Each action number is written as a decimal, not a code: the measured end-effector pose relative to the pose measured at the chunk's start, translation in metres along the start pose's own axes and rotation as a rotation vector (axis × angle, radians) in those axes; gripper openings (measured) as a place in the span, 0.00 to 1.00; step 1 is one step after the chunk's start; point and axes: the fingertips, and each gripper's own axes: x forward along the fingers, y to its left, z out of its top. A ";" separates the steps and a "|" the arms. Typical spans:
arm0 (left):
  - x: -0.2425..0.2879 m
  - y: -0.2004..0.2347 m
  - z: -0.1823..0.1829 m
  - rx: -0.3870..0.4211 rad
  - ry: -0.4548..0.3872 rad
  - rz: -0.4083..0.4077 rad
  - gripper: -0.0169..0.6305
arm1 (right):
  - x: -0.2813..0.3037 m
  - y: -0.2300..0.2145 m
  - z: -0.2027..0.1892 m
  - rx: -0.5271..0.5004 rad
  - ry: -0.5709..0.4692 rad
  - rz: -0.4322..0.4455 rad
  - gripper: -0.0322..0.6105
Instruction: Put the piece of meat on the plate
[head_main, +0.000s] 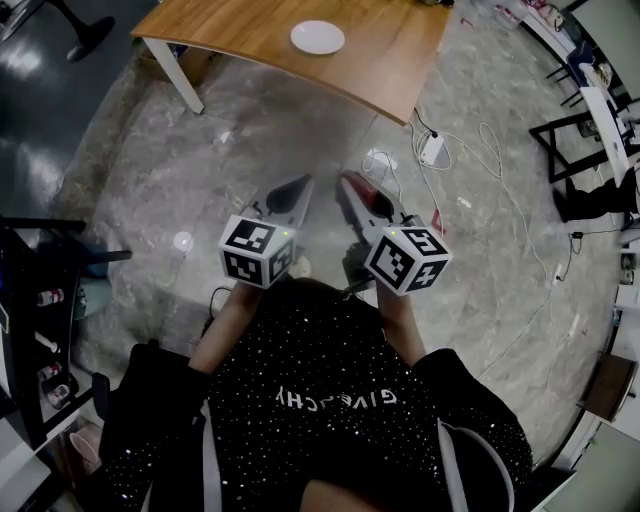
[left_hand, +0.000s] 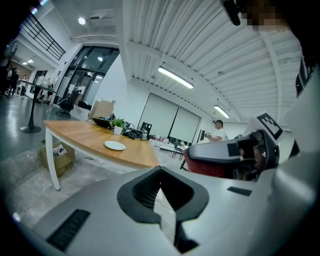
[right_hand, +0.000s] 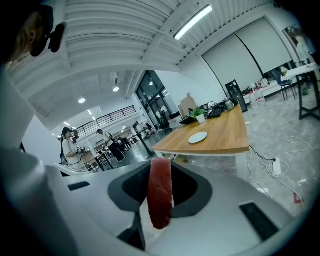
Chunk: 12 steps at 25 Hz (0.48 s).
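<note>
Meat (right_hand: 160, 195) between jaws of right claw (right_hand: 159, 167)

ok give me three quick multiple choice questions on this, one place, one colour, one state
1. Where is the plate? A on the floor; B on the wooden table; C on a chair.
2. What colour is the piece of meat? A white; B green; C red.
3. How do the jaws of the right gripper stand? A wide apart and empty; B closed on the meat; C resting on the plate.
Answers: 1 B, the head view shows it on the tabletop; 2 C, the right gripper view shows a red slab; 3 B, the meat stands pinched between the jaws.
</note>
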 end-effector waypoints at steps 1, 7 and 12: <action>-0.001 0.000 0.000 0.000 0.001 0.003 0.04 | 0.000 0.000 0.000 0.001 -0.001 -0.001 0.20; -0.007 0.002 -0.003 -0.005 0.000 0.024 0.04 | -0.005 -0.002 -0.002 0.015 -0.006 -0.005 0.20; -0.006 0.000 -0.008 -0.005 0.010 0.024 0.04 | -0.007 -0.004 -0.005 0.026 -0.007 -0.012 0.20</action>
